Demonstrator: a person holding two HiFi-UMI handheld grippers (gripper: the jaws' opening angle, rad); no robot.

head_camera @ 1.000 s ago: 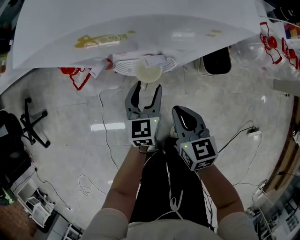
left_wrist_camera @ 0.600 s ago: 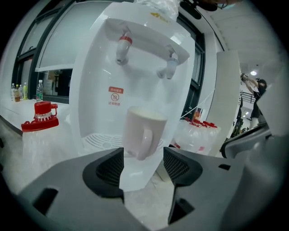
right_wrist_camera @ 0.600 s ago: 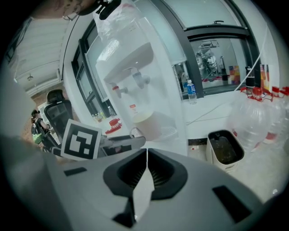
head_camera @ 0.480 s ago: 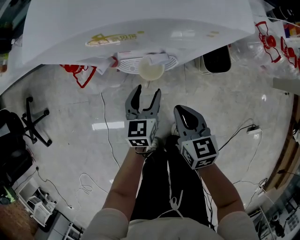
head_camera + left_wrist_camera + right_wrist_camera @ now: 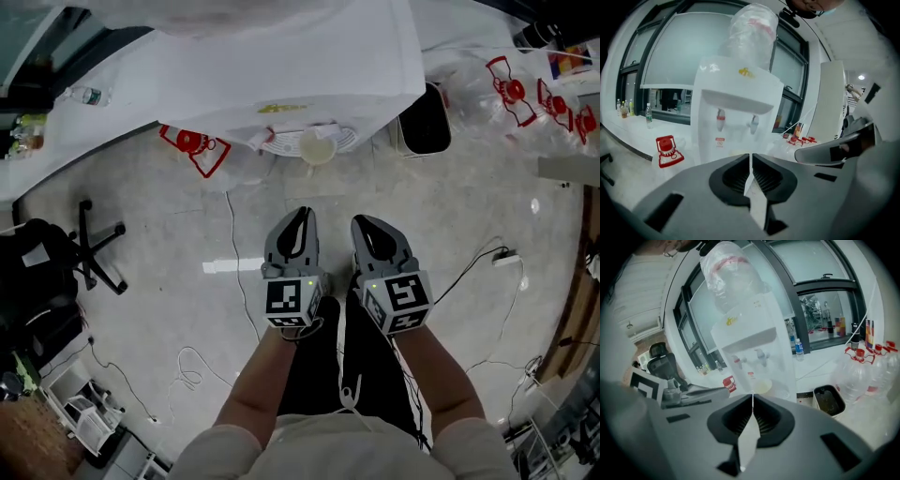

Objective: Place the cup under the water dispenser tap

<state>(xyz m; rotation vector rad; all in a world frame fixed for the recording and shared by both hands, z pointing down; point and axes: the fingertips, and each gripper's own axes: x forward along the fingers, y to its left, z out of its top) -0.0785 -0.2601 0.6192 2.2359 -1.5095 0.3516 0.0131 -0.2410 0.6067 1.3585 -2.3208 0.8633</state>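
**Left gripper lets go; cup left at the dispenser**

Left gripper, spread on either side of the cup a second ago, has drawn back and lifted away. Its jaws are closing, tips all but meeting, with nothing between them. The right gripper sits just beside it, pressed together and empty. The cup stands by itself on the tray of the water dispenser, below a tap, ahead of both grippers and well apart from them. From where I stand, the placing looks finished.
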